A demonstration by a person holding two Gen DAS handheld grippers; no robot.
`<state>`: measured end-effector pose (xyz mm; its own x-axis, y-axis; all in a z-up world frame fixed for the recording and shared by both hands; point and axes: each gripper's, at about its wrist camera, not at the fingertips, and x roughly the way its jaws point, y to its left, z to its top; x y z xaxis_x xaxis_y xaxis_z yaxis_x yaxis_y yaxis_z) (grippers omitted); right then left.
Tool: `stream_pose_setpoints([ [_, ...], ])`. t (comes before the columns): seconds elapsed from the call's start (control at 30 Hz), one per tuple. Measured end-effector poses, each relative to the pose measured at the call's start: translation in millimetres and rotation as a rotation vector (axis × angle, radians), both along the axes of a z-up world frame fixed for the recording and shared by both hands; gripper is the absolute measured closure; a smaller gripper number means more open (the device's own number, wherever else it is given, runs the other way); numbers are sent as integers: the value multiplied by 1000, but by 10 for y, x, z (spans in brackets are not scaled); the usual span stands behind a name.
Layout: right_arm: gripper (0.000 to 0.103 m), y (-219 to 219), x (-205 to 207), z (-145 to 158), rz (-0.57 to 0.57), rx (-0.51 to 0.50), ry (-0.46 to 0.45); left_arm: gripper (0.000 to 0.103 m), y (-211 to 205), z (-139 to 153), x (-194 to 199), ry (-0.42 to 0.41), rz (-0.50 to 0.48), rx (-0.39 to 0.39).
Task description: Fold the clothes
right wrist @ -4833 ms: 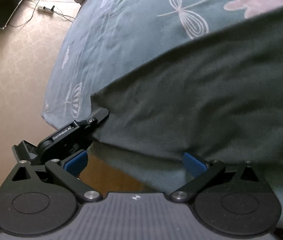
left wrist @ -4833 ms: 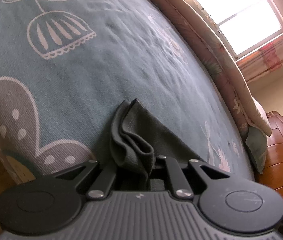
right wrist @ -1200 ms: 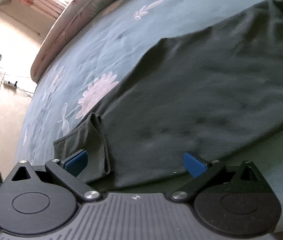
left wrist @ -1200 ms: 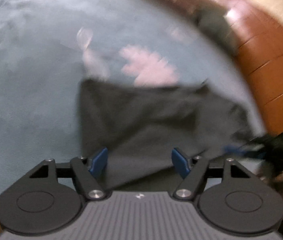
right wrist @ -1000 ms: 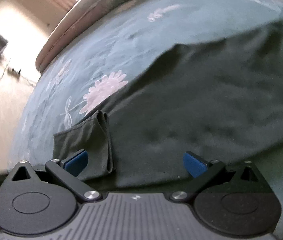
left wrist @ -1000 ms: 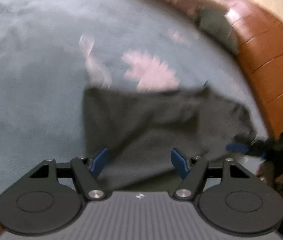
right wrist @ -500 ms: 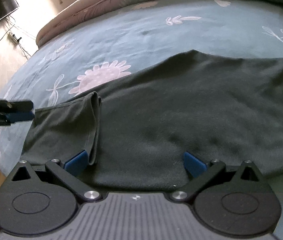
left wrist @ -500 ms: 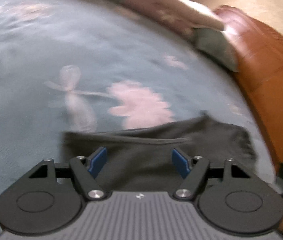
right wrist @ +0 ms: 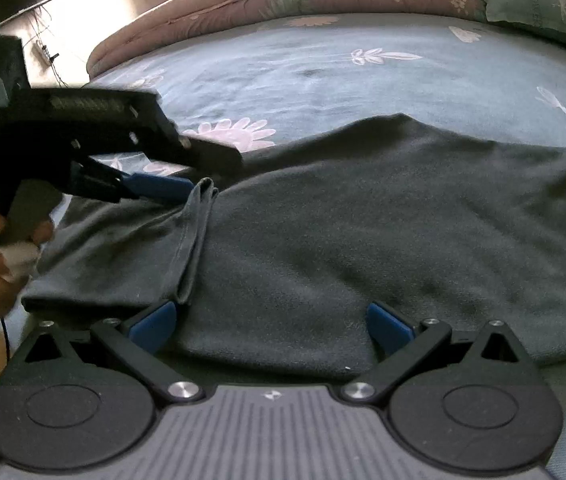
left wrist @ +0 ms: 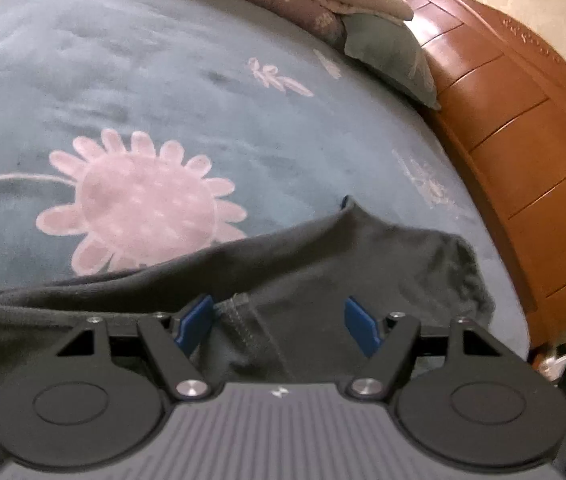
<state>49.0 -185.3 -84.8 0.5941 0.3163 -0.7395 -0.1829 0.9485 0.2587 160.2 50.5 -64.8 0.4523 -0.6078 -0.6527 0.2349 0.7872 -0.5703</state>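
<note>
Across the teal flower-print bedspread (right wrist: pixel 291 76) lies the dark grey cotton garment (right wrist: pixel 363 240); left tool (left wrist: pixel 279 320) wide over its stitched hem at six o'clock, right tool (right wrist: pixel 271 328) wide, gripping nothing.

Legible text: none. Faint lettering on the green pillow (right wrist: pixel 539 4), far beyond the right gripper (right wrist: pixel 271 324) and off to its right; too blurred to read. Small pale emblem on each gripper body, centred just behind the jaws in both wrist views; a mark, not lettering.
</note>
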Motion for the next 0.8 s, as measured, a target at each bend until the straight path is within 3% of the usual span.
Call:
stream_pose_setpoints([
  [0.13, 0, -16, 15, -5, -12, 15, -3, 29, 59, 185, -132, -29, -7, -52],
  [0.37, 0, 29, -3, -31, 11, -27, -24, 29, -145, -173, -11, 80, -24, -56],
  [0.6, 0, 122, -34, -58, 68, -113, -51, 28, 84, 108, -207, 6, 11, -43],
  [0.7, 0, 185, -55, -42, 111, -169, -60, 27, 339, 148, -340, 4, 83, -30],
  [0.8, 0, 188, -26, 79, 112, -123, -68, 26, 620, 0, -385, 40, 171, -27],
])
